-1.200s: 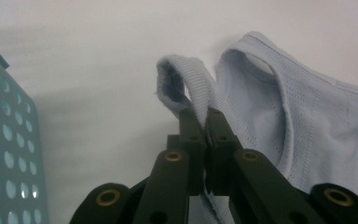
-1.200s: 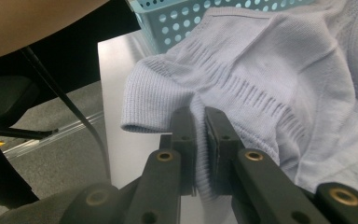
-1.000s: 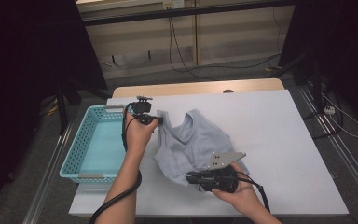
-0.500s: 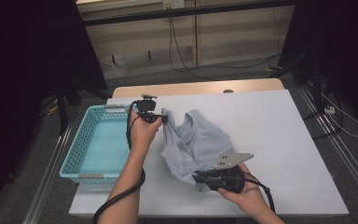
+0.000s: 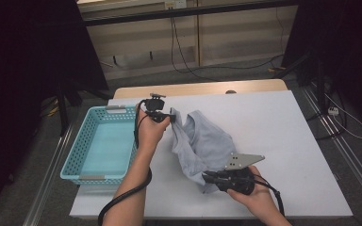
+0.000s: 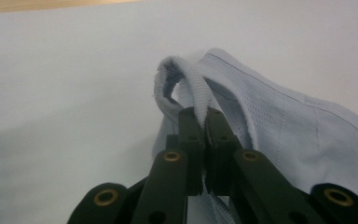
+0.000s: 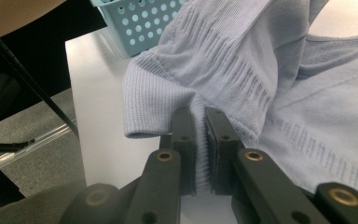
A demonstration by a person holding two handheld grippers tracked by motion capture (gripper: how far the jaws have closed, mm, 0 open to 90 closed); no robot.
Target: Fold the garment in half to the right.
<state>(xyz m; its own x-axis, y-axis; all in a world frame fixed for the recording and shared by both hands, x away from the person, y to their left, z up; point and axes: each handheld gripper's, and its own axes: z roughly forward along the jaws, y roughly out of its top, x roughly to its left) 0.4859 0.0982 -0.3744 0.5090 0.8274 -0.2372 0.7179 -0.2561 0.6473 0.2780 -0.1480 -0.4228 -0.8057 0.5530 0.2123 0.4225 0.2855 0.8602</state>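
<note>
1. From the high view you get the whole layout: a pale blue-grey knit top (image 5: 199, 143) lies bunched up on the white table (image 5: 287, 141), roughly mid-table, with a light blue plastic basket (image 5: 78, 162) just off to its left.
2. Same view, the left gripper (image 5: 170, 113) is at the far upper corner of the garment, next to the basket's far end, and the right gripper (image 5: 206, 178) is at the near bottom edge, close to the table's front. You can't really make out the jaws from up here though, too small and dark.
3. The left gripper view fills that in: the left gripper (image 6: 204, 112) has its jaws pressed together on a narrow ribbed strap or hem loop of the top (image 6: 279, 116), which curls up over the tips. Bare table behind it.
4. The right gripper view shows the right gripper (image 7: 200, 112) clamped on a ribbed edge of the top (image 7: 242, 60), fabric sandwiched between the jaws and draping over them.
5. That view also catches a corner of the basket (image 7: 135, 23) behind the cloth, and the table's edge with grey floor below.
</note>
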